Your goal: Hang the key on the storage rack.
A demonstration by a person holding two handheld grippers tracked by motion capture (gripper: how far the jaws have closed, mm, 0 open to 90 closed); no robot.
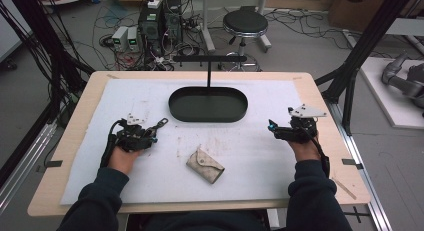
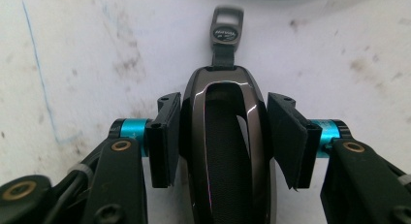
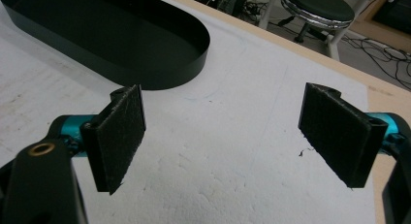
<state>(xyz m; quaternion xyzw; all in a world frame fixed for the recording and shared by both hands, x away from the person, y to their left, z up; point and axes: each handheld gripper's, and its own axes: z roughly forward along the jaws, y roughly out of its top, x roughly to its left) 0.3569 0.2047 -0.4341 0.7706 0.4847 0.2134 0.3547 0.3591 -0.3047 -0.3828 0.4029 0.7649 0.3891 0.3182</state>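
A dark glossy key fob [image 2: 225, 156] with a metal loop on a short strap lies on the white mat [image 2: 72, 64]. My left gripper [image 2: 223, 117] is shut on it, one pad pressed on each long side. From above, the left gripper [image 1: 150, 136] sits at the mat's left, with the fob's strap end [image 1: 161, 123] pointing toward the black oval tray [image 1: 175, 108]. A beige fabric pouch [image 1: 205, 164] lies flat on the mat between the hands. My right gripper [image 3: 232, 136] stands open above bare mat; in the high view the right gripper [image 1: 274, 128] is at the right side.
The tray's wall [image 3: 145, 71] rises left of and beyond the right jaws. A black T-shaped stand [image 1: 209, 66] rises behind the tray. A stool [image 1: 245, 23], cables and boxes sit on the floor past the table's far edge [image 1: 200, 73].
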